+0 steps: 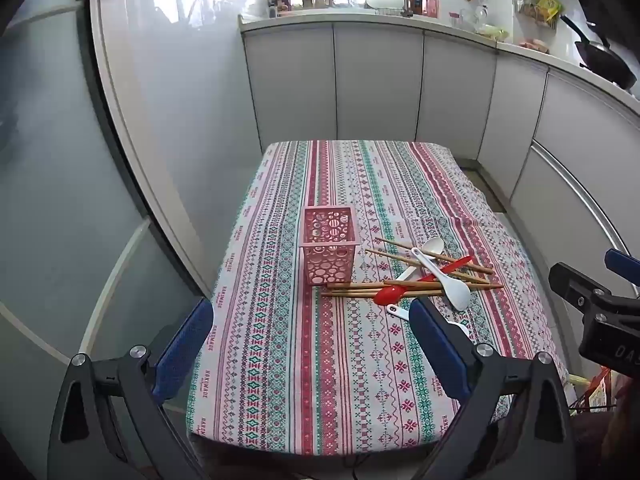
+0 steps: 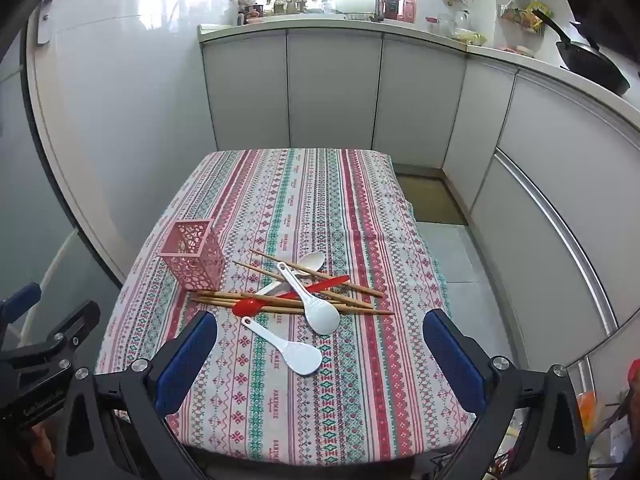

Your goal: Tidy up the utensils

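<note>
While the utensils lie heaped just right of the pink holder [image 2: 193,255], near the middle of the striped tablecloth [image 2: 360,392], nothing has gone in yet. Thin bamboo chopsticks [image 2: 296,305] run mostly left to right, a few slanting toward the far left; light and stiff, they will likely roll, so a pinch near mid-length seems best. One white rice paddle [image 2: 310,298] lies across them with its handle to the far left and its blade near; another [image 2: 286,346] lies alone, nearer, pointing the same way. A red spoon [image 2: 250,306] and a white spoon [image 2: 312,262] look like smooth, slippery plastic, best taken by their handles. Left gripper [image 1: 312,344] and right gripper [image 2: 320,354] both hang spread wide, grasping nothing
</note>
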`<state>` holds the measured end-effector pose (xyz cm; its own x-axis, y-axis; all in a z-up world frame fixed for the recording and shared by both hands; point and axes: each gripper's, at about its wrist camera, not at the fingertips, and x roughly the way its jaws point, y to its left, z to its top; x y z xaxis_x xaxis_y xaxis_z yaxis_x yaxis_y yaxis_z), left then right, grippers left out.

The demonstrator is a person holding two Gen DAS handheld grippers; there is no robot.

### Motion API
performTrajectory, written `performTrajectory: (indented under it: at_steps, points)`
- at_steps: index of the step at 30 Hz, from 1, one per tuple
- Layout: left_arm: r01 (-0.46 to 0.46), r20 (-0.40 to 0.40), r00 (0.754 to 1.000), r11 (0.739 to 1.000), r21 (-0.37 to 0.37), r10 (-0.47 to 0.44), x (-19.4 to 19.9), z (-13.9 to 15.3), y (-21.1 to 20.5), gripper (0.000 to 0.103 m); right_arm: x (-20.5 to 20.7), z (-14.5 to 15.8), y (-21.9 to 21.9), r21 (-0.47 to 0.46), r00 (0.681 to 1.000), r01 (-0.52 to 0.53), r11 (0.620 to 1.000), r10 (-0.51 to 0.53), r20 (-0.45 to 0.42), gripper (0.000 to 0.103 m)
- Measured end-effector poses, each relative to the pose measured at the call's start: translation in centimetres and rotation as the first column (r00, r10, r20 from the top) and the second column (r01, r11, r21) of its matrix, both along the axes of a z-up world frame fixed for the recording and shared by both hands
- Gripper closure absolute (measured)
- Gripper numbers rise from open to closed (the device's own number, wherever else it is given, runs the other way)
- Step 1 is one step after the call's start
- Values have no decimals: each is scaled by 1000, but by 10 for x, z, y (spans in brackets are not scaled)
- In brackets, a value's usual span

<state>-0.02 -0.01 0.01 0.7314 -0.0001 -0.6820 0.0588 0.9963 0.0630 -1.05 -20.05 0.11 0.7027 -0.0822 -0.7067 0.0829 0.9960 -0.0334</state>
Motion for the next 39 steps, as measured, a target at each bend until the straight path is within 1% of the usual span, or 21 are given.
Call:
performTrajectory:
  at_steps: [5,9,13,21,29,39]
  points:
    - [4,-5,1000,1000,2,-4,0,-2,-2,3,-1,-2,0,4,1000,-4,1000,4,-4,0]
    - [10,-13,1000,1000,2,-10,1,-1,-5,3,0,-4,4,-11,1000,-8,1000,8,-6,0]
    - [-9,-23,1000,1000,-8,9,7,-4,1,3,1,-2,1,-8,1000,-3,1000,3,-5,0]
    - [-6,-10,1000,1000,-7,6,4,-4,0,3,-3,-2,-4,9,1000,5,1000,-5,13,0]
    - [-4,0,1000,1000,-9,4,1,0,0,3,-4,4,-4,19,1000,9,1000,-9,23,0]
    - [-2,-1,1000,1000,-10,2,1,1,2,3,-2,4,-3,23,1000,6,1000,-7,19,0]
